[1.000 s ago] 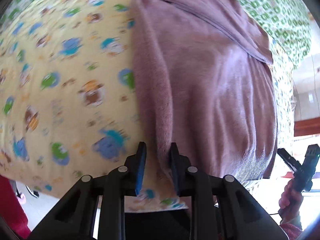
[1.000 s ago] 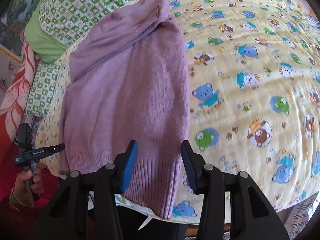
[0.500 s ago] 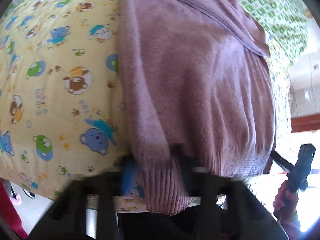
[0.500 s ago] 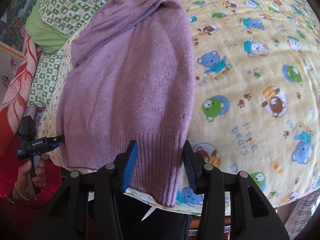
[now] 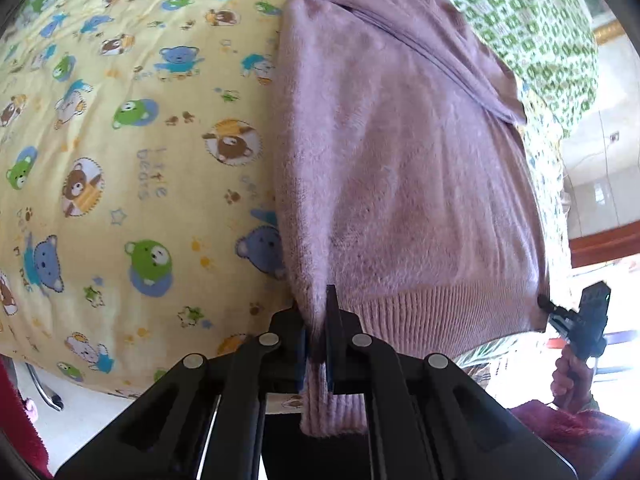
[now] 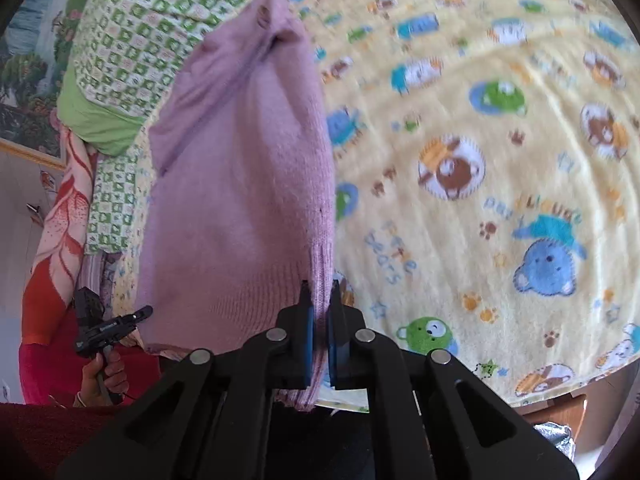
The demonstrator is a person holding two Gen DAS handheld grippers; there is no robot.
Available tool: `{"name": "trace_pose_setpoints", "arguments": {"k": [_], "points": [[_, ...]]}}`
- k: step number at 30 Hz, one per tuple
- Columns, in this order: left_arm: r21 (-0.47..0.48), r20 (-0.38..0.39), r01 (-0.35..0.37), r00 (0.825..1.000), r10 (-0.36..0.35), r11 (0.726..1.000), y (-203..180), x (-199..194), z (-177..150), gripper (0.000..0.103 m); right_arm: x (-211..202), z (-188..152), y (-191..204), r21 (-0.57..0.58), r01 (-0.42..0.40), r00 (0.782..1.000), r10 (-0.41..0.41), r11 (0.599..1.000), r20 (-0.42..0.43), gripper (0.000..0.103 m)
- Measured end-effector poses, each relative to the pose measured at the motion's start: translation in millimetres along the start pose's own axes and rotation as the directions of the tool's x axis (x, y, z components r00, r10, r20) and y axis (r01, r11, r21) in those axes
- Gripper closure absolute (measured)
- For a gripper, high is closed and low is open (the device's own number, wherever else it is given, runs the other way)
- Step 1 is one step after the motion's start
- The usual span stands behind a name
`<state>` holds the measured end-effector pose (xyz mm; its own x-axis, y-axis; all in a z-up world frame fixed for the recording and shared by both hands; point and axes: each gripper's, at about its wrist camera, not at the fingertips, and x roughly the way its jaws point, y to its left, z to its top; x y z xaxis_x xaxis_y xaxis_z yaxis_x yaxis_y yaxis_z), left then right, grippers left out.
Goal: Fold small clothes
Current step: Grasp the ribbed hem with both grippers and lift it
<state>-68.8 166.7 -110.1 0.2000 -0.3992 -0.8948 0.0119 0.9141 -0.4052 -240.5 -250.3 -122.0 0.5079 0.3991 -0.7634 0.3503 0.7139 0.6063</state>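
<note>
A lilac knitted sweater (image 5: 400, 168) lies on a yellow bear-print blanket (image 5: 120, 160), ribbed hem toward me. My left gripper (image 5: 316, 312) is shut on one hem corner, with the ribbing hanging between its jaws. My right gripper (image 6: 320, 296) is shut on the other hem corner of the sweater (image 6: 240, 200), which is lifted and bunched. Each gripper also shows in the other's view: the right one (image 5: 576, 320) and the left one (image 6: 108, 324), both at the hem's far corner.
The blanket (image 6: 480, 160) covers the bed up to its front edge. A green checked pillow (image 6: 160, 20) lies past the sweater's collar. A red patterned cloth (image 6: 56, 240) hangs at the bed's side.
Both grippers moved forward onto the sweater's hem and closed on its two corners. The hem has lifted and bunched between the jaws.
</note>
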Motion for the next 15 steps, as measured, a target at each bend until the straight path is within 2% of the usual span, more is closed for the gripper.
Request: {"name": "trace_pose_setpoints", "arguments": {"k": [3, 5, 7, 10, 14, 15], "points": [[-0.009, -0.023, 0.009, 1.0, -0.009, 1.0, -2, 3, -2, 0.094, 0, 2, 4, -0.013, -0.015, 1.0, 0.015, 1.0, -0.003, 0.097], [-0.023, -0.042, -0.01, 0.999, 0.009, 1.0, -2, 8, -5, 0.086, 2, 4, 4, -0.007, -0.032, 0.999, 0.031, 0.999, -0.018, 0.094], [-0.037, -0.056, -0.004, 0.998, 0.002, 0.999, -2, 10, -8, 0.072, 5, 5, 9, -0.005, -0.024, 0.999, 0.024, 1.0, -0.033, 0.093], [-0.042, -0.06, -0.017, 0.998, 0.015, 0.999, -6, 14, -14, 0.061, 6, 4, 10, -0.019, -0.024, 0.999, 0.023, 1.0, -0.047, 0.089], [0.009, -0.049, -0.059, 0.997, 0.059, 0.998, -23, 23, -16, 0.063, 14, 0, 12, -0.026, -0.041, 0.998, 0.039, 0.999, -0.053, 0.088], [0.03, -0.044, -0.051, 0.998, 0.053, 0.998, -26, 22, -17, 0.088, 15, -1, 12, -0.031, -0.044, 0.998, 0.042, 0.999, -0.05, 0.088]]}}
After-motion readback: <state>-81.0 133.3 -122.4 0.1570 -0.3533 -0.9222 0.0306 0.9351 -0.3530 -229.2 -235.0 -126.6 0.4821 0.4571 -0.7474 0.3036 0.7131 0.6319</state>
